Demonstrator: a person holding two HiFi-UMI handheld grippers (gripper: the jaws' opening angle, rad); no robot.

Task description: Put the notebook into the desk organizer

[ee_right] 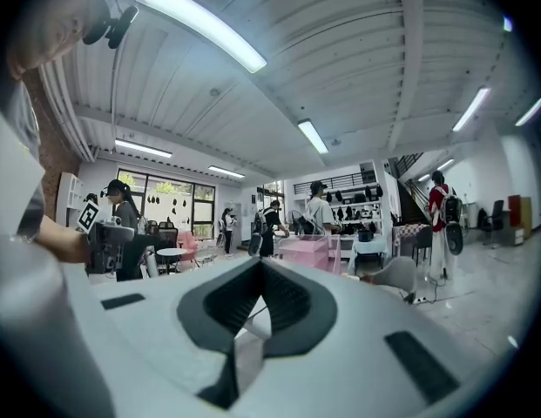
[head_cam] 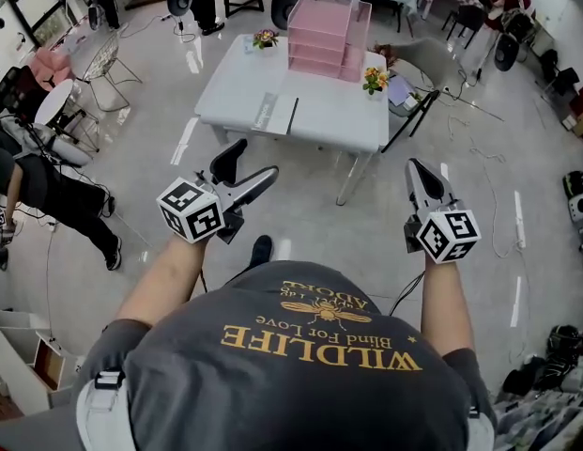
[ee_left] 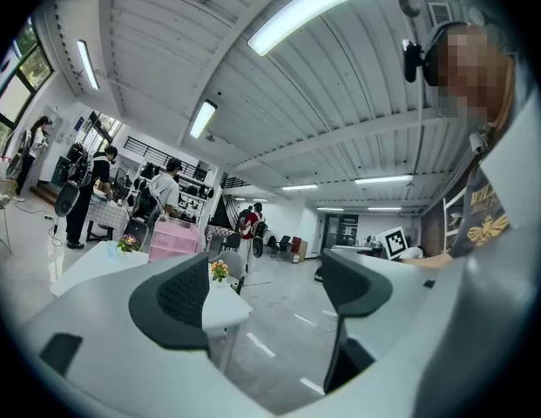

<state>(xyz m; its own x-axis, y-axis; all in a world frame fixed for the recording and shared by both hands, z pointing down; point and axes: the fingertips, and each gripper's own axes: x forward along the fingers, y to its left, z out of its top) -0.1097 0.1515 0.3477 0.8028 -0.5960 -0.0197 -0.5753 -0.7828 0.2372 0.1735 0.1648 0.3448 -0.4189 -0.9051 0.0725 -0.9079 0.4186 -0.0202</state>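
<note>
The notebook [head_cam: 275, 113], grey-white and flat, lies near the front edge of the white table [head_cam: 329, 111]. The pink desk organizer [head_cam: 329, 34] stands at the table's far side; it also shows small and distant as the organizer [ee_left: 174, 239] in the left gripper view and the organizer [ee_right: 305, 251] in the right gripper view. My left gripper [head_cam: 253, 160] [ee_left: 266, 290] is held in the air short of the table, jaws wide open and empty. My right gripper [head_cam: 416, 167] [ee_right: 261, 307] hangs to the right of the table, jaws shut on nothing.
Two small flower pots [head_cam: 265, 38] [head_cam: 375, 80] sit on the table. A grey chair [head_cam: 418, 69] stands at its right. A person [head_cam: 47, 195] is on the floor side at left, near a round table [head_cam: 54, 101]. Cables [head_cam: 483, 172] trail over the floor at right.
</note>
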